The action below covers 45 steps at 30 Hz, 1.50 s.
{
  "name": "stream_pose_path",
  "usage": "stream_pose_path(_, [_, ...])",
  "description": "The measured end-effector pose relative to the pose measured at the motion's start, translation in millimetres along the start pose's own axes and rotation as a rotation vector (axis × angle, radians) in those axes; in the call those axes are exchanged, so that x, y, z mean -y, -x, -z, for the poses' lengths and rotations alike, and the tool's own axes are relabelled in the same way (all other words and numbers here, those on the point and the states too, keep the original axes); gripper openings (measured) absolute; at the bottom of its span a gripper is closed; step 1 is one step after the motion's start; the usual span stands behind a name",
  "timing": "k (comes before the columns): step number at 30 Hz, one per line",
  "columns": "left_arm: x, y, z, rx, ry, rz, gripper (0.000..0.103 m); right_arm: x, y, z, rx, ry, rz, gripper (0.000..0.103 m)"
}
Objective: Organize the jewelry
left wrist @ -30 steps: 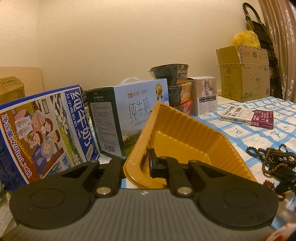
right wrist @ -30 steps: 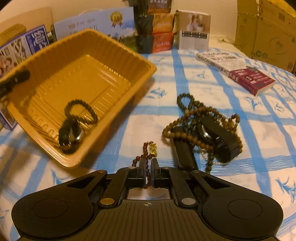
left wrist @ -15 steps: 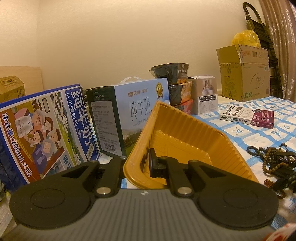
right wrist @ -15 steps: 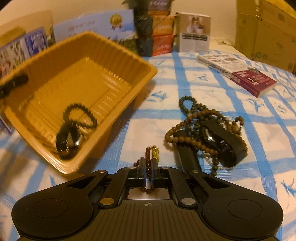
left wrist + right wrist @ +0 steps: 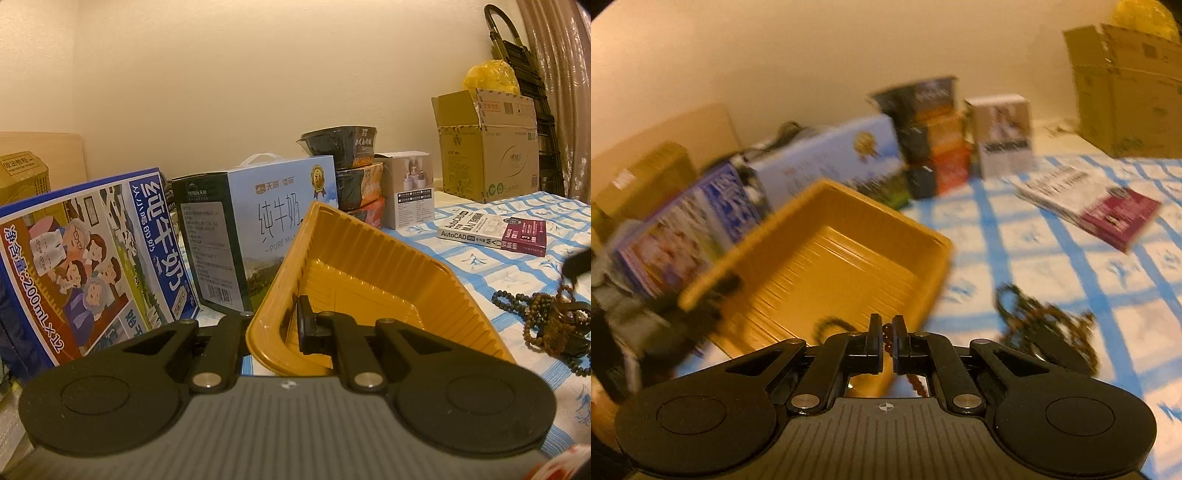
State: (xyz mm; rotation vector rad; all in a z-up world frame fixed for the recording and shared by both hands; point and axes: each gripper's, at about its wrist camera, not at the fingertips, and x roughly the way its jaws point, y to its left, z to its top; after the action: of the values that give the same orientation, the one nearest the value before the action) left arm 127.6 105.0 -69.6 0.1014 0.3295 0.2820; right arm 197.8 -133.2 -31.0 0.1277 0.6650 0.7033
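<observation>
My left gripper (image 5: 275,328) is shut on the near wall of the yellow plastic tray (image 5: 373,280) and holds it tilted up. My right gripper (image 5: 885,338) is shut on a reddish-brown bead bracelet (image 5: 888,341) that hangs between and below its fingers, lifted above the tablecloth just right of the tray (image 5: 827,258). A dark bead bracelet (image 5: 831,325) lies in the tray. A heap of brown bead necklaces (image 5: 1049,332) with a black watch lies on the cloth to the right; the heap also shows in the left wrist view (image 5: 546,321). The right wrist view is blurred.
Milk cartons (image 5: 92,254) (image 5: 258,229) stand behind the tray, then stacked noodle bowls (image 5: 351,173) and a small white box (image 5: 410,188). An AutoCAD book (image 5: 491,232) lies on the blue checked cloth (image 5: 480,269). A cardboard box (image 5: 487,147) stands at the back right.
My right gripper has lifted the reddish-brown bracelet off the cloth and swung up and left toward the tray. The left gripper and tray have stayed still.
</observation>
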Motion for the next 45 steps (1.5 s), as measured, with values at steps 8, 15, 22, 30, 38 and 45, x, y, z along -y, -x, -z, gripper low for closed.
stream_pose_path(8, [1,2,0,-0.001,0.004,0.002,0.010,-44,-30,-21,-0.009,0.006,-0.169,0.004])
stream_pose_path(15, [-2,4,2,-0.005,0.014,0.004,0.010,-52,-57,-2,-0.063,0.000,-0.160,0.007])
stream_pose_path(22, [-2,4,1,-0.004,0.014,0.002,0.010,-32,-23,18,-0.034,-0.051,-0.112,0.052])
stream_pose_path(30, [-2,3,1,-0.006,0.013,-0.001,0.010,53,15,61,-0.096,-0.197,0.209,0.053])
stream_pose_path(38, [-3,2,0,-0.012,0.008,-0.005,0.010,104,30,65,-0.100,-0.124,0.369,0.053])
stream_pose_path(45, [-1,1,-1,-0.013,-0.004,-0.005,0.010,69,-4,62,-0.124,0.063,0.298,0.052])
